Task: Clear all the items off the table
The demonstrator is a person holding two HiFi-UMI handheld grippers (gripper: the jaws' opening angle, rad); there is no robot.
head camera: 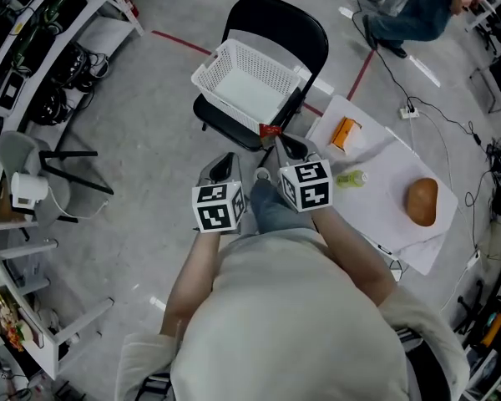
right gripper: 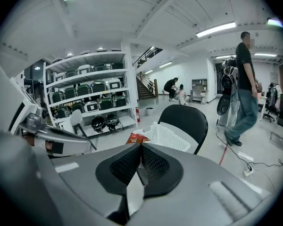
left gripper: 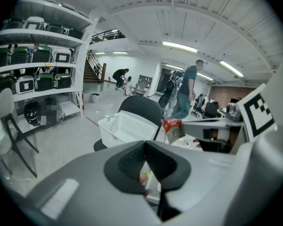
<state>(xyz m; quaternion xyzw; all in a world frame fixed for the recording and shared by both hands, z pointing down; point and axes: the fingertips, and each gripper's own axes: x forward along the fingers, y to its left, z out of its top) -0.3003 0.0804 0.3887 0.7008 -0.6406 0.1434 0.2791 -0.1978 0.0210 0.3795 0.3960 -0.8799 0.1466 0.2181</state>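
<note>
A white mesh basket [head camera: 249,78] sits on a black chair [head camera: 284,19]. My right gripper [head camera: 275,140] is shut on a small red snack packet [head camera: 270,129] at the basket's near corner. The right gripper view shows that packet [right gripper: 137,138] sticking up from the closed right gripper [right gripper: 140,145], with the basket [right gripper: 172,135] just beyond. My left gripper [head camera: 225,164] hangs beside it, shut and empty; the left gripper view shows the left gripper [left gripper: 145,142] with its pads together, plus the packet [left gripper: 172,128] and basket [left gripper: 125,126]. On the white-covered table [head camera: 376,207] lie an orange packet [head camera: 345,132], a green bottle [head camera: 351,178] and a brown loaf [head camera: 422,200].
Shelving with gear lines the left side, and a grey chair [head camera: 33,153] stands before it. A seated person [head camera: 409,7] is at the top right; cables and a power strip [head camera: 409,111] lie on the floor by the table. Another person [right gripper: 245,88] walks in the background.
</note>
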